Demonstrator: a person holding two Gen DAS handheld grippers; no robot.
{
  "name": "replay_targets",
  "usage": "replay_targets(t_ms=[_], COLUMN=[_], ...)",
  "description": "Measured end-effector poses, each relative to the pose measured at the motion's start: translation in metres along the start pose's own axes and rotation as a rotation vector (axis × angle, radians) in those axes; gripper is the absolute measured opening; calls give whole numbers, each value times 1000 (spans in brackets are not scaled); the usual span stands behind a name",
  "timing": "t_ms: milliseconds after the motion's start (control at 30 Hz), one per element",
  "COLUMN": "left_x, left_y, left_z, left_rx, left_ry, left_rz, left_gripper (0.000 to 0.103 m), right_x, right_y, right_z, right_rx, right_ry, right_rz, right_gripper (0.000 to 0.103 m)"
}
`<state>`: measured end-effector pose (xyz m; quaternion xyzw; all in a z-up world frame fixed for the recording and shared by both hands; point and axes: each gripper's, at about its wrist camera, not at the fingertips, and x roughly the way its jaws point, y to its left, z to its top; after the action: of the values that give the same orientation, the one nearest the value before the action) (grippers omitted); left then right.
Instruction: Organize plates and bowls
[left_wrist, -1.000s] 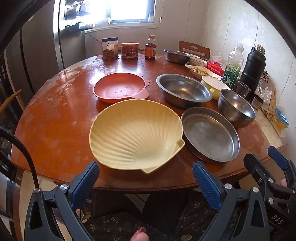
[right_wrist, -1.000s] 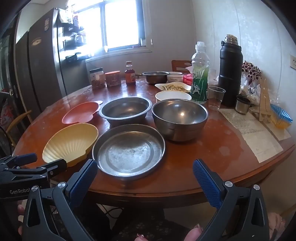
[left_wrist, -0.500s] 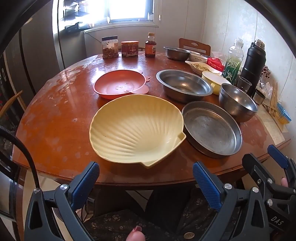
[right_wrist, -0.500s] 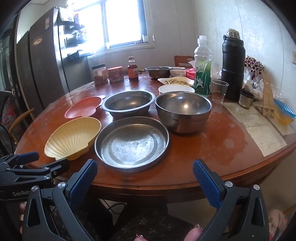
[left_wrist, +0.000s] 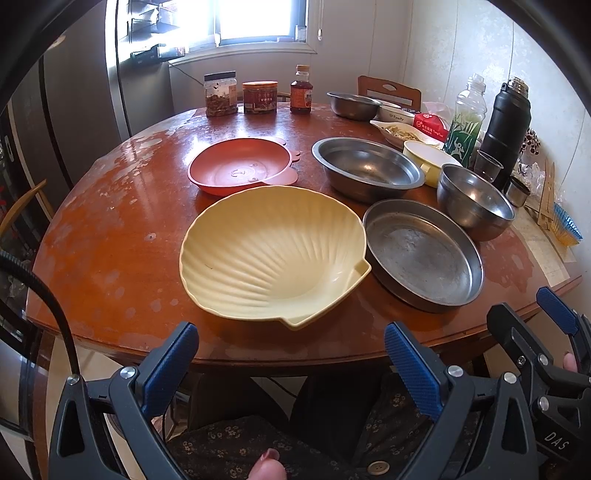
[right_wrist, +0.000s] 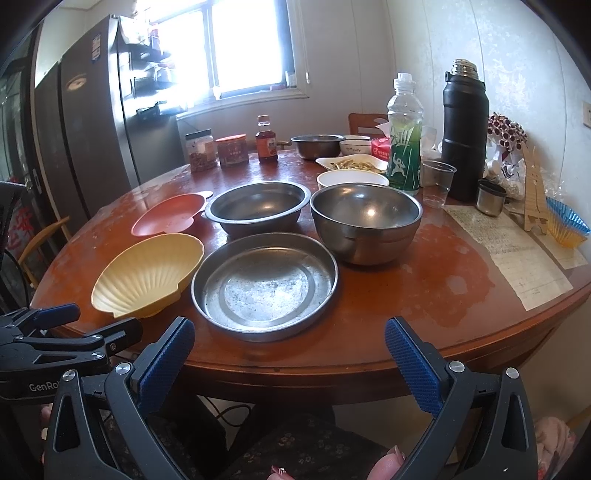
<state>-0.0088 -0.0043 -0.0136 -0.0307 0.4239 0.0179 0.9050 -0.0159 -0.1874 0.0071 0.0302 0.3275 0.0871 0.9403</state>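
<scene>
Bright window (right_wrist: 236, 48) behind round wooden table (right_wrist: 424, 295) — pale panelled walls (right_wrist: 517, 55).

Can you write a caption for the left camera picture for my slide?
Open left claw waits before a yellow shell dish on the table.

Your round wooden table (left_wrist: 110, 236) is glossy but worn, its varnish blotched pale. The shell-shaped dish (left_wrist: 273, 254) looks like matt cream plastic, ribbed; the red plate (left_wrist: 240, 166) is smooth plastic. The flat metal pan (right_wrist: 264, 286) is dull and scuffed, while the deep steel bowl (right_wrist: 365, 221) shines. Your gripper pads (right_wrist: 166, 363) are knurled blue.
</scene>
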Motion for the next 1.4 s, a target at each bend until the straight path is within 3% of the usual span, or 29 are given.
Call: replay_targets(t_ms=[1400], left_x=[-8], left_y=[4], left_z=[-5], left_rx=[-14], left_ry=[-10], left_rz=[10], left_gripper=[102], right_x=[-5], right_y=[3], right_z=[-3], right_rx=[-12], right_ry=[-5], right_rz=[14], right_gripper=[103])
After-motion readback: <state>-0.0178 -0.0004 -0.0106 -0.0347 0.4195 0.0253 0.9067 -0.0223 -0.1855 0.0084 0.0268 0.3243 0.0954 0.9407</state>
